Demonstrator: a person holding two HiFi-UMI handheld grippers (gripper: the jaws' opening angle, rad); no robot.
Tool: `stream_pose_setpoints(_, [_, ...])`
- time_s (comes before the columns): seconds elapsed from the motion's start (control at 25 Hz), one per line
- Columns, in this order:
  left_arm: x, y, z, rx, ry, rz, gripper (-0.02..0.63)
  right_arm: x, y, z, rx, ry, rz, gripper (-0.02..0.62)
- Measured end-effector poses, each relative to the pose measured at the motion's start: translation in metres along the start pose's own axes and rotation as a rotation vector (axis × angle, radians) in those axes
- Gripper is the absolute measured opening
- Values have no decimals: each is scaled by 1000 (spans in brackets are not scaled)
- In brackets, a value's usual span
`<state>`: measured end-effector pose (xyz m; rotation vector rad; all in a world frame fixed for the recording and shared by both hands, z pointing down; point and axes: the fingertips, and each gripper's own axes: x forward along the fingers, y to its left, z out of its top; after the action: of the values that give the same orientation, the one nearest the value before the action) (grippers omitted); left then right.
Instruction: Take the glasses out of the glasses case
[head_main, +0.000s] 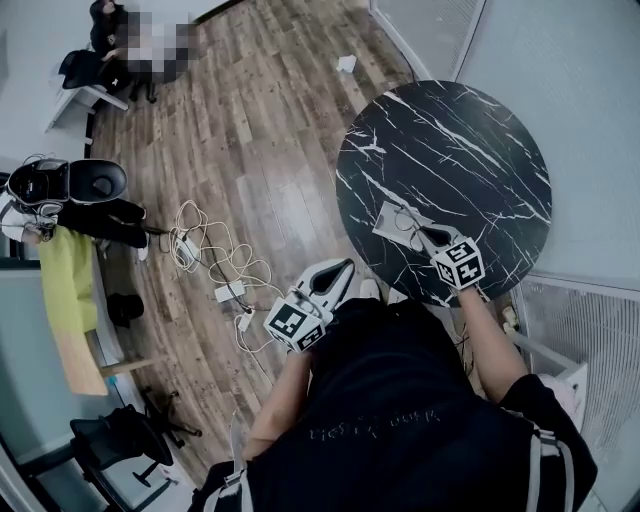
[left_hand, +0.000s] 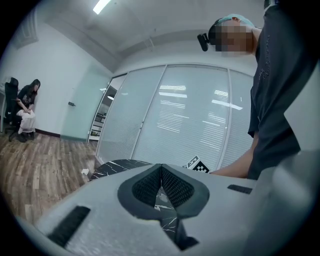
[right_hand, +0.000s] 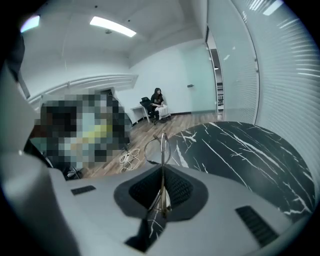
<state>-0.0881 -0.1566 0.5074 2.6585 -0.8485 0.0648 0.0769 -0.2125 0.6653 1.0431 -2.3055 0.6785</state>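
Observation:
My right gripper (head_main: 428, 236) (right_hand: 162, 170) is over the near edge of the round black marble table (head_main: 470, 140), shut on a thin wire-framed pair of glasses (right_hand: 159, 147). The glasses stand up out of the jaws, one lens ring showing above the fingertips. A flat grey glasses case (head_main: 388, 218) lies on the table just beyond that gripper. My left gripper (head_main: 342, 270) (left_hand: 161, 168) hangs off the table's near-left edge over the floor; its jaws meet with nothing between them. The table (left_hand: 117, 165) shows ahead of it.
White cables and a power strip (head_main: 215, 262) lie on the wooden floor left of the table. Black office chairs (head_main: 70, 182) and a yellow-green cloth (head_main: 68, 280) stand at far left. A person (head_main: 105, 25) sits at the back. Glass walls (left_hand: 190, 115) lie behind the table.

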Motion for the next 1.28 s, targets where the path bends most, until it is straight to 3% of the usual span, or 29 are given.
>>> stream_pose_setpoints(0.52, [2, -16, 5, -4, -26, -23, 20, -69, 26, 35, 199, -245, 86, 37])
stream_pose_setpoints(1.28, [4, -28, 17, -37, -59, -23, 20, -134, 45, 58, 344, -458, 184, 37])
